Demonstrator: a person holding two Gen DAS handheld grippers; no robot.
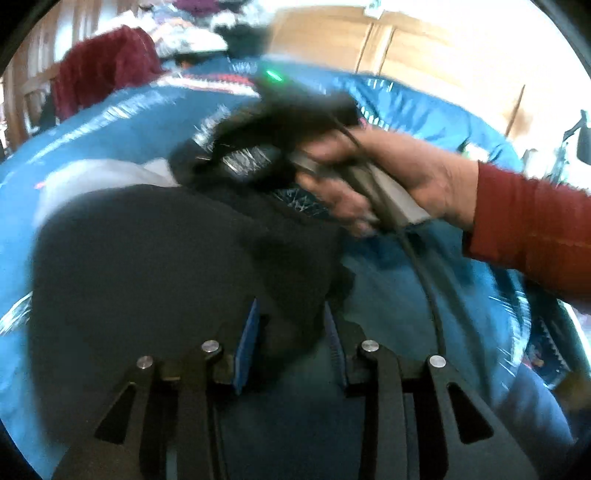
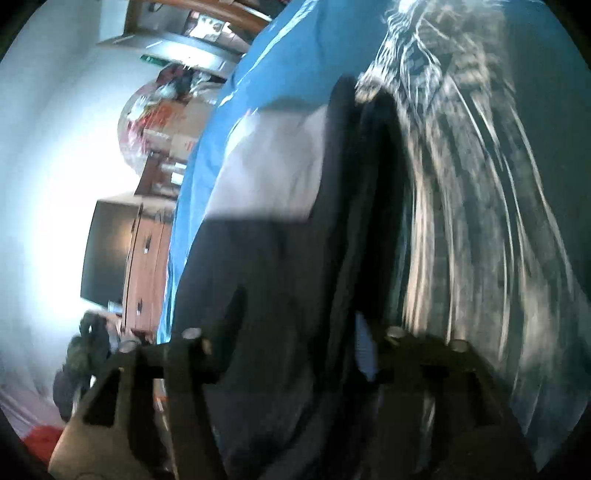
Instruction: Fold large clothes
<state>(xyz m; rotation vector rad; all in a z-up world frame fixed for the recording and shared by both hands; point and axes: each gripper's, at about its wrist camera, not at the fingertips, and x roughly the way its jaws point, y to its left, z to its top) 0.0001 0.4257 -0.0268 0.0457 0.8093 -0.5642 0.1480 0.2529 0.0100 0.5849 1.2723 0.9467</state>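
A large black garment (image 1: 147, 266) lies bunched on a blue bedspread (image 1: 110, 129). My left gripper (image 1: 290, 347) is low in its own view, and a thick fold of the black cloth fills the gap between its blue pads (image 1: 245, 350). A hand (image 1: 376, 177) in a red sleeve holds my right gripper (image 1: 221, 155) further up, its tips buried in the garment's far edge. In the blurred right wrist view, the black garment (image 2: 280, 277) runs between the right gripper (image 2: 291, 350) fingers. A white cloth (image 2: 273, 162) lies under the garment.
A dark patterned fabric (image 2: 461, 184) lies beside the garment. A maroon garment (image 1: 103, 62) and a pile of clothes (image 1: 192, 29) sit at the bed's far end. Wooden cupboards (image 1: 388, 40) stand behind. A wooden dresser (image 2: 147, 258) with a dark screen (image 2: 110, 251) flanks the bed.
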